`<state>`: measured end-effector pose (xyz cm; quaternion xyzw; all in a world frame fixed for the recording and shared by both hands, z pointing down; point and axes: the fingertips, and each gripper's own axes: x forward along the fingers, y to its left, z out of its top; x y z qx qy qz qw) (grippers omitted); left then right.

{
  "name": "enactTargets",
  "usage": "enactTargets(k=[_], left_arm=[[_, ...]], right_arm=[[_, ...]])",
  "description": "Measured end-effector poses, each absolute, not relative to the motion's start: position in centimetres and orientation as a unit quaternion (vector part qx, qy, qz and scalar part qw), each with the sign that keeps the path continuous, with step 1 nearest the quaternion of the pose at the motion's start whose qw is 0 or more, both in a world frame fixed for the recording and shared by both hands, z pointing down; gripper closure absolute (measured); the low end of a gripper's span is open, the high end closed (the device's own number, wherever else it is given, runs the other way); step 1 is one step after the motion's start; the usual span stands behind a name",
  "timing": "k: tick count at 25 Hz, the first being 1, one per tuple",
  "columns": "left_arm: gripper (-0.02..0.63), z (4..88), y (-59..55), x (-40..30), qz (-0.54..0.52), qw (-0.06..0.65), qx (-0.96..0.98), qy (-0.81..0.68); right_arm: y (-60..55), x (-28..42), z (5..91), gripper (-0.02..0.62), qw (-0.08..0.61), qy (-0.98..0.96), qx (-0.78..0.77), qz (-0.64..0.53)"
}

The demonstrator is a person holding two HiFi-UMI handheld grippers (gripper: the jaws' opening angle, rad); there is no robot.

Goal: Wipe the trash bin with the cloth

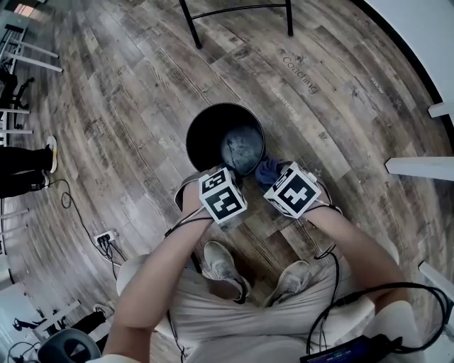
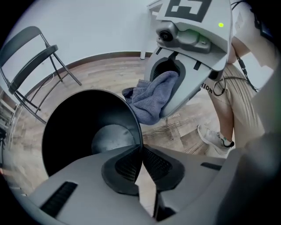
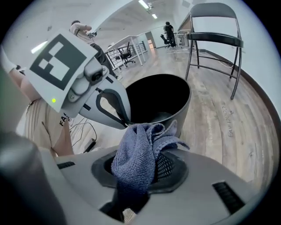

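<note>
A black round trash bin (image 1: 202, 131) stands on the wood floor just ahead of my feet. My left gripper (image 1: 225, 177) points steeply down at the bin's near edge. In the left gripper view its pads (image 2: 141, 154) are shut on the thin rim of the bin (image 2: 79, 127). My right gripper (image 1: 273, 177) hovers beside it, right of the bin, shut on a blue-grey cloth (image 1: 268, 170). In the right gripper view the cloth (image 3: 138, 154) bunches up out of the right gripper (image 3: 145, 171), in front of the bin (image 3: 175, 101) and the left gripper (image 3: 120, 112).
A black folding chair (image 1: 234, 14) stands beyond the bin. A power strip with cables (image 1: 105, 237) lies on the floor at my left. Another person's legs (image 1: 25, 166) show at the far left. White furniture legs (image 1: 418, 166) stand at the right.
</note>
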<state>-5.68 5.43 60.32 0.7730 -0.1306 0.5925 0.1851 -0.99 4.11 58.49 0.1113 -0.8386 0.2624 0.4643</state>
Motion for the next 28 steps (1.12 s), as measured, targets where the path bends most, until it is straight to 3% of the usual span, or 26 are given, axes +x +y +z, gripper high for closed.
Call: enactTargets(k=[16, 28], left_arm=[[0.584, 60.0, 5.1, -3.2, 0.546, 0.241, 0.786, -0.16], [0.583, 60.1, 4.6, -3.2, 0.534, 0.259, 0.791, -0.15]], right_arm=[[2.4, -0.7, 63.9, 0.485, 0.525, -0.82, 0.115, 0.197], [2.3, -1.4, 71.8, 0.485, 0.529, -0.805, 0.119, 0.242]])
